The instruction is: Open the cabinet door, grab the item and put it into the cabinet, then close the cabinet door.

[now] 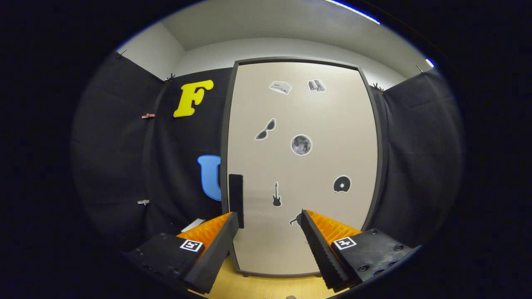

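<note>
Claw [270,218] released, fingers spread wide and gripping nothing, aimed straight at a cabinet door [324,166] standing shut just ahead. Door pale, framed in a dark edge, filling the space beyond and between the fingers. Dark upright handle [236,200] on the door's near-left edge, just above and touching in view the tip of the left finger [226,232]; real contact impossible to tell. Right finger [309,232] well apart from the handle, its tip overlapping a small dark sticker low on the door. Stickers scattered over the door beyond the fingers: a guitar [277,194] between the two tips and slightly above, a disc [342,184] above the right finger, a moon [301,144] higher up in the middle, sunglasses [265,130] up and to the left of it, two more near the top. Wooden tabletop [266,286] below, between the finger bases and running up to the door's foot. Something pale and flat [193,224] peeking out beside the left finger, too hidden to identify. Black cloth wall [174,182] on both sides of the cabinet.
</note>
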The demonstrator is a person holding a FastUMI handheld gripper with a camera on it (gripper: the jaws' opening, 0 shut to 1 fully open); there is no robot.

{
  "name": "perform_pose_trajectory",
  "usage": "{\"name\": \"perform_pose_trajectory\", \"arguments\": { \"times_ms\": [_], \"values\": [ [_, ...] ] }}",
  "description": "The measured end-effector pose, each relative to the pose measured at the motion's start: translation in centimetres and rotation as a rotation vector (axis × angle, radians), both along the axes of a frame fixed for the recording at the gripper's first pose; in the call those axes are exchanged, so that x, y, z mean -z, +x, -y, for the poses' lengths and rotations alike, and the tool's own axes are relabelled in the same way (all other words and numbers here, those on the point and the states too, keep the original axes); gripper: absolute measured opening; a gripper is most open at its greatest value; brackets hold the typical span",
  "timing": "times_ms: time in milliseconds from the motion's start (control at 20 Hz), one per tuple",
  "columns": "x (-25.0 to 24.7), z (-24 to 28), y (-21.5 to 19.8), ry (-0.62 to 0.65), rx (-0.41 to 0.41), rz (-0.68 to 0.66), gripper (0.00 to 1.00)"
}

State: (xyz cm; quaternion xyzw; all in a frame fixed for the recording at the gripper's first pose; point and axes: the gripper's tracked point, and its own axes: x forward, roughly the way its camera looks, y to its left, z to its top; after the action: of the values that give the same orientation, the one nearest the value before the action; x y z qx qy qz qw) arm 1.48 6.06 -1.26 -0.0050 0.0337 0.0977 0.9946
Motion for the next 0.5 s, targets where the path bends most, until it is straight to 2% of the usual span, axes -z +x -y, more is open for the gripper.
{"name": "perform_pose_trajectory", "arguments": {
  "times_ms": [500],
  "values": [
    [2.6, -5.7, 4.9, -0.01, -0.063, -0.007, 0.97]
  ]
}}
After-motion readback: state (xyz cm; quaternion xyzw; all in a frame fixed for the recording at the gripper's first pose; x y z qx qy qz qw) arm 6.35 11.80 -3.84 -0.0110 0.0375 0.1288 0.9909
